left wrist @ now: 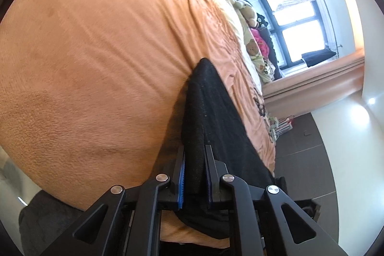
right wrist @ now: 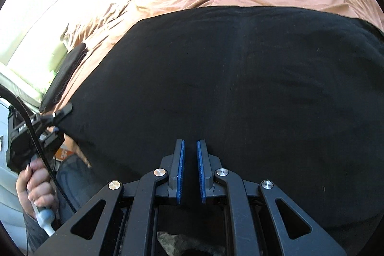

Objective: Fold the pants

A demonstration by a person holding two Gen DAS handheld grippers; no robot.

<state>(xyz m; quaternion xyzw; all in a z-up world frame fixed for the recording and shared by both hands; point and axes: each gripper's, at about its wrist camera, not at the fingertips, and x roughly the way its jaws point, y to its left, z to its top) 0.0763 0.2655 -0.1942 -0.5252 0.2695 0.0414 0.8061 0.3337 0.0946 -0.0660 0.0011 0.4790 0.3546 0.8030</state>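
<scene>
Pants [right wrist: 228, 88] lie spread as a broad black panel on the bed [left wrist: 84, 52], folding seemingly underway: left tongs [left wrist: 194, 174] clench one edge, right tongs [right wrist: 189, 169] pinch the near hem.

Bed mostly open; clutter at its edges

In the left wrist view the orange blanket [left wrist: 96, 64] lies bare across the left and centre, while soft toys [left wrist: 252, 23] crowd the bed's far end at upper right. In the right wrist view the black pants [right wrist: 240, 88] cover the centre; a dark folded cloth [right wrist: 64, 73] and the left gripper [right wrist: 57, 121] block the left edge.
</scene>
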